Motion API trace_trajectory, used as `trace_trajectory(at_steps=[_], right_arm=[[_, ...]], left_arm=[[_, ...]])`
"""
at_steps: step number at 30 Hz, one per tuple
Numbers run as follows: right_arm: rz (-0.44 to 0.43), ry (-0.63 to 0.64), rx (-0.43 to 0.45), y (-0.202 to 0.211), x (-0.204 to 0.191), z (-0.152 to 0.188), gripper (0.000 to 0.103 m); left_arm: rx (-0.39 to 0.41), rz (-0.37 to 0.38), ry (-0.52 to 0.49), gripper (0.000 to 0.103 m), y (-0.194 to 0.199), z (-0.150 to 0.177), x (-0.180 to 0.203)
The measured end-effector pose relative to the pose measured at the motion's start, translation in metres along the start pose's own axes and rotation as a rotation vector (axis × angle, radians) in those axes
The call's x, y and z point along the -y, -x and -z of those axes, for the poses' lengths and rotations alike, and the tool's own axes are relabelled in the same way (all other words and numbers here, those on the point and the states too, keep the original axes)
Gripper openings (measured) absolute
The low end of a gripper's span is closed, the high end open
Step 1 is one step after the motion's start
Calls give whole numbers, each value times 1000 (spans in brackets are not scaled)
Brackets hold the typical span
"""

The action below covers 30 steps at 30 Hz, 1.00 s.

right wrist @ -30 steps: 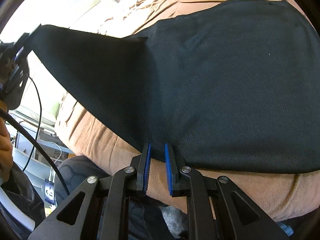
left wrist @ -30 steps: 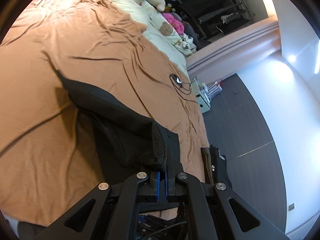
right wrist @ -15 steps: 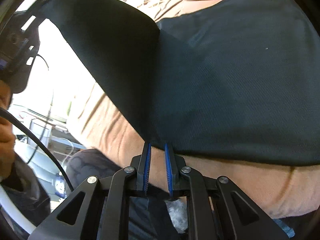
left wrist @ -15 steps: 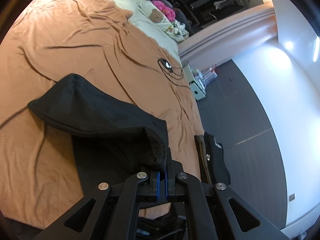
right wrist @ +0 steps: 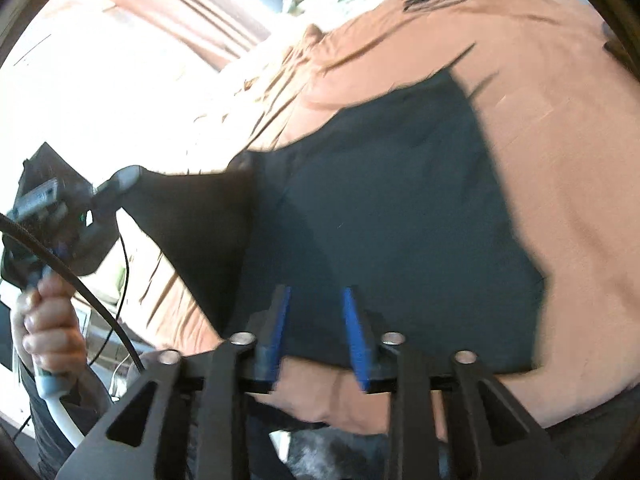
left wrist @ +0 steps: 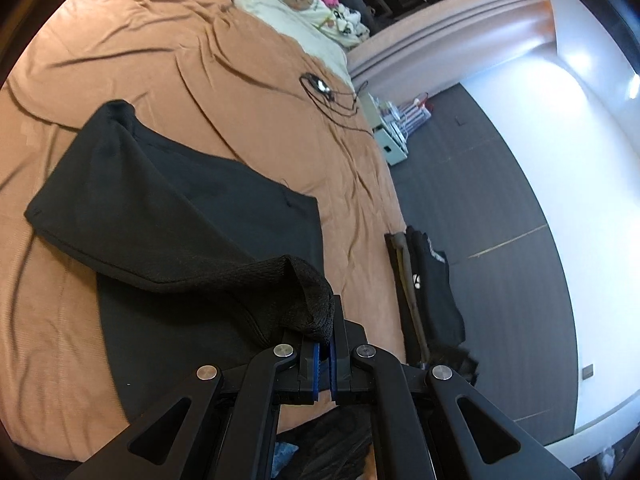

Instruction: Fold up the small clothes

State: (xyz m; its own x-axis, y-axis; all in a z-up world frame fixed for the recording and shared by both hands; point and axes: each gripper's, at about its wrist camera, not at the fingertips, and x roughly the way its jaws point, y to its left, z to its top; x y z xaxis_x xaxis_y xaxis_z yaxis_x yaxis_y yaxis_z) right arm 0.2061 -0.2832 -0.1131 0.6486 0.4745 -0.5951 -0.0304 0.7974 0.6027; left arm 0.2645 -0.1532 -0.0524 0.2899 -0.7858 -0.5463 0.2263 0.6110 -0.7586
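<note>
1. Since a second ago, my right gripper (right wrist: 316, 328) has parted its blue-padded jaws from a narrow gap to a wide one, and my left gripper (left wrist: 325, 354) has carried its pinched corner across the bed, so the lifted flap now drapes over the rest of the cloth.

2. My left gripper's jaws are clamped on a knitted corner of the black mesh-knit garment (left wrist: 224, 216); the raised flap runs from that corner toward 10 o'clock in the left wrist view.

3. My right gripper holds nothing. Its jaws hover wide apart over the garment's near hem (right wrist: 400, 240), at 6 o'clock in the right wrist view, which is motion-blurred.

4. Most of the garment lies flat on the rumpled tan bedsheet (left wrist: 248, 92), close to the bed's near edge.

5. Progress, as I judge it: the first fold is mid-swing, not yet laid down or smoothed. Lowering the flap, releasing it and any further folds remain.

6. At 3 o'clock in the left wrist view, a dark folded garment with a white logo (left wrist: 434, 280) hangs off the bed edge; I cannot tell whether it is earlier finished work.

7. A black cable with a small white device (left wrist: 322, 88) lies at 12 o'clock, well apart from the fold.
</note>
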Motion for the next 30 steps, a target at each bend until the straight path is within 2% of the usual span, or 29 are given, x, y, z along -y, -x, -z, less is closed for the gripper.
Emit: trace_trajectory(at_steps=[1, 3, 5, 8, 9, 11, 13, 17, 24, 26, 28, 30], right_arm=[[14, -1, 16, 8, 7, -5, 39], [22, 2, 39, 16, 13, -10, 39], [2, 1, 64, 21, 23, -15, 39], [-45, -21, 91, 19, 38, -4, 39], [-59, -32, 93, 16, 44, 5, 39], [-32, -69, 57, 4, 60, 15, 39], [-29, -76, 52, 6, 68, 16, 39], [-24, -89, 91, 26, 81, 16, 39], [-41, -122, 98, 53, 91, 28, 39], [-49, -128, 99, 56, 93, 30, 39], [-66, -134, 94, 54, 97, 29, 39], [-88, -130, 88, 55, 100, 30, 39]], left_arm=[[-7, 1, -2, 2, -4, 0, 1], [-24, 1, -6, 2, -13, 1, 4], [-44, -4, -10, 2, -24, 3, 7], [-83, -8, -17, 2, -45, 8, 12], [-94, -11, -19, 2, -50, 10, 13], [-117, -14, -21, 2, -61, 14, 15], [-142, -15, -23, 2, -75, 19, 17], [-188, -20, -24, 2, -101, 28, 20], [-256, -49, -28, 3, -134, 41, 22], [-274, -57, -26, 12, -139, 44, 21], [-285, -50, -16, 44, -144, 46, 21], [-264, -47, -21, 60, -138, 46, 21]])
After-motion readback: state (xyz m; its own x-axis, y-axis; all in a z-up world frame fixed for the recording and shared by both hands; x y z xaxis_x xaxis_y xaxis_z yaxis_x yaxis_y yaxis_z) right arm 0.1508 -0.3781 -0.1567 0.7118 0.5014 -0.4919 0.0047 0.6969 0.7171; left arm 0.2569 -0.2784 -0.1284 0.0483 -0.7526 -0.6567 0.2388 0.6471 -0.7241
